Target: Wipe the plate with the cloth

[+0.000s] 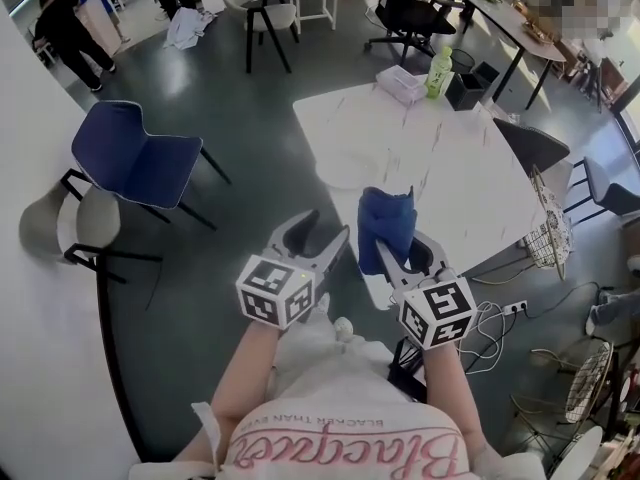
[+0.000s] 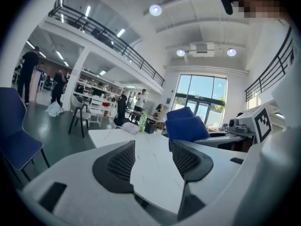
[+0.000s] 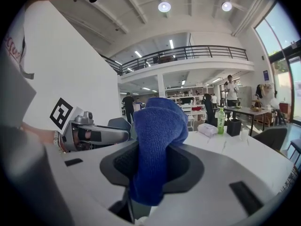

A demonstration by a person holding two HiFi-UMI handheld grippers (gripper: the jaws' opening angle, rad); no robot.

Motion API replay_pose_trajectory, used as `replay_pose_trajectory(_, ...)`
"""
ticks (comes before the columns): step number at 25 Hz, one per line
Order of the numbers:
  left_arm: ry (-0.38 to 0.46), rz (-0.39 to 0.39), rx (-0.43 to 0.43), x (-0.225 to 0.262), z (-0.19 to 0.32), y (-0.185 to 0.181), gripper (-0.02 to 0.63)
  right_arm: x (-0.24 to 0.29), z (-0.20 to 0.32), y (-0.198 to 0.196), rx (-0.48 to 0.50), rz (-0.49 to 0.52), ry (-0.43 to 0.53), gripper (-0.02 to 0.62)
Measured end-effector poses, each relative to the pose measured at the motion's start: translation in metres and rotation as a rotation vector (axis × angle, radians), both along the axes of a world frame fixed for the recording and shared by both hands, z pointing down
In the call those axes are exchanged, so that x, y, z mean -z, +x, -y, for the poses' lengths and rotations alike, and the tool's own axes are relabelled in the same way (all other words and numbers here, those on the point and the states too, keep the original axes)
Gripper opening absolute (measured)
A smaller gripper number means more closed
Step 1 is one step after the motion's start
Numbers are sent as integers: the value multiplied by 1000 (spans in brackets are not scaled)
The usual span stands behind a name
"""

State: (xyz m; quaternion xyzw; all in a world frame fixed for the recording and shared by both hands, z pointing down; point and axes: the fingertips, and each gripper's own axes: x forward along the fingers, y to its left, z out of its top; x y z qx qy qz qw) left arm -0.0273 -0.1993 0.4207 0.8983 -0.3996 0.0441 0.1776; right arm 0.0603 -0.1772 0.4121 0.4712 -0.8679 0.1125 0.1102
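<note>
Cloth (image 3: pixel 157 140) is being pinched by the right gripper (image 1: pixel 395 248) fingers, left gripper (image 1: pixel 325 226) fingers being held apart, empty. Wiping's not being started yet, apparently.

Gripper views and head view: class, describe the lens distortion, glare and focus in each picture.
Left gripper view: fisheye with dark corners, the railing curves, the ceiling lamps bloom. Right gripper view: same bending; the cloth is sharp up close, the window very bright. Head view: the white table is nearly overexposed, its veins barely showing.
</note>
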Motion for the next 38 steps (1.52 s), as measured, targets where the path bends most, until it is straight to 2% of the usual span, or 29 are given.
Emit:
replay_pose_trajectory(5, -83, -32, -35, -16, 30, 2, 215, -4, 27, 7, -20, 0, -15, 123)
replay_pose_trajectory(11, -90, 6, 1, -35, 82, -2, 169, -10, 75, 16, -38, 2, -38, 123)
replay_pose_trajectory(15, -171, -34, 14, -60, 112, -7, 167, -25, 107, 13, -11, -4, -71, 123)
replay_pose_trajectory(19, -257, -82, 17, -84, 141, -13, 167, -40, 138, 7, 23, -66, -82, 123)
replay_pose_trajectory(31, -492, -28, 83, -193, 207, -34, 167, -86, 189, -1, 32, -73, -194, 123)
replay_pose_trajectory(35, -564, -65, 95, -215, 217, -35, 167, -94, 200, -3, 32, -76, -218, 123)
replay_pose_trajectory(38, -584, -80, 107, -224, 228, -34, 167, -101, 204, -3, 35, -82, -242, 123)
